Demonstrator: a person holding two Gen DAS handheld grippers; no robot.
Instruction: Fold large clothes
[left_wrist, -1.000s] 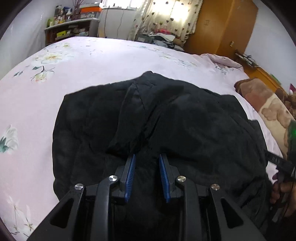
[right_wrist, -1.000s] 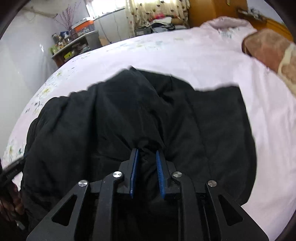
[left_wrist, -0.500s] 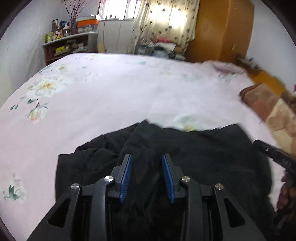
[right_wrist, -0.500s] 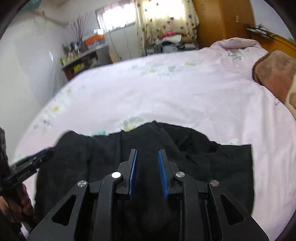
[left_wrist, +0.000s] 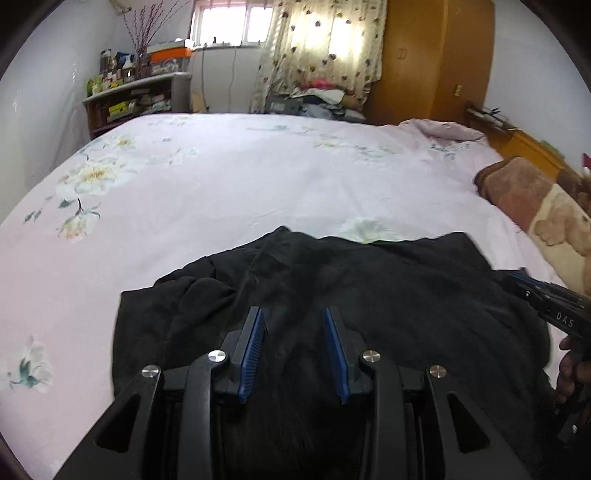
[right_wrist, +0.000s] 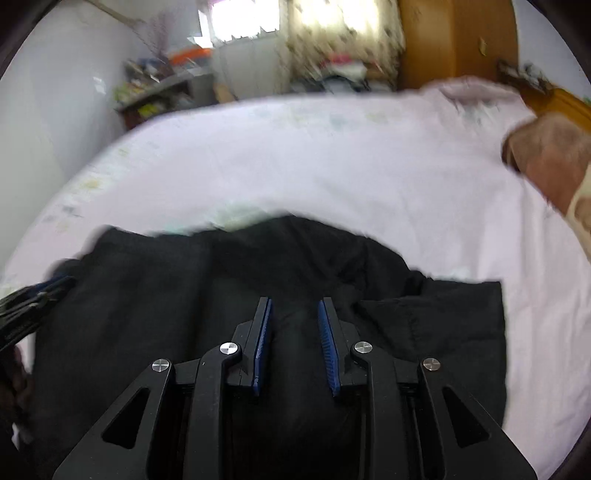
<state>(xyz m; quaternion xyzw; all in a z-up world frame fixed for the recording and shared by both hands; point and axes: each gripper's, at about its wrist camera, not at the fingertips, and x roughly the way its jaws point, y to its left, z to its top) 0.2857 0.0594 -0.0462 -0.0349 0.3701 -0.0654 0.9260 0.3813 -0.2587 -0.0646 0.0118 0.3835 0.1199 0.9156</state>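
Note:
A large black garment (left_wrist: 388, 291) lies in a bunched heap on the near part of a pink floral bed (left_wrist: 229, 184). My left gripper (left_wrist: 294, 314) is over its near edge, blue-padded jaws apart, with nothing clamped between them. My right gripper (right_wrist: 294, 304) is over the same black garment (right_wrist: 147, 302), jaws apart and empty. The right gripper also shows at the right edge of the left wrist view (left_wrist: 546, 306), and the left gripper at the left edge of the right wrist view (right_wrist: 33, 299). The right wrist view is motion-blurred.
A brown and cream blanket (left_wrist: 535, 206) lies along the bed's right side. A crumpled pink pillow (left_wrist: 439, 129) sits at the far right corner. Beyond the bed stand a cluttered shelf (left_wrist: 136, 99), a pile of clothes (left_wrist: 317, 99) under curtains and an orange wardrobe (left_wrist: 432, 55).
Both grippers have pulled back and tilted up, so more bed shows beyond the garment. Their jaws have opened wider. The garment now sits lower in both views.

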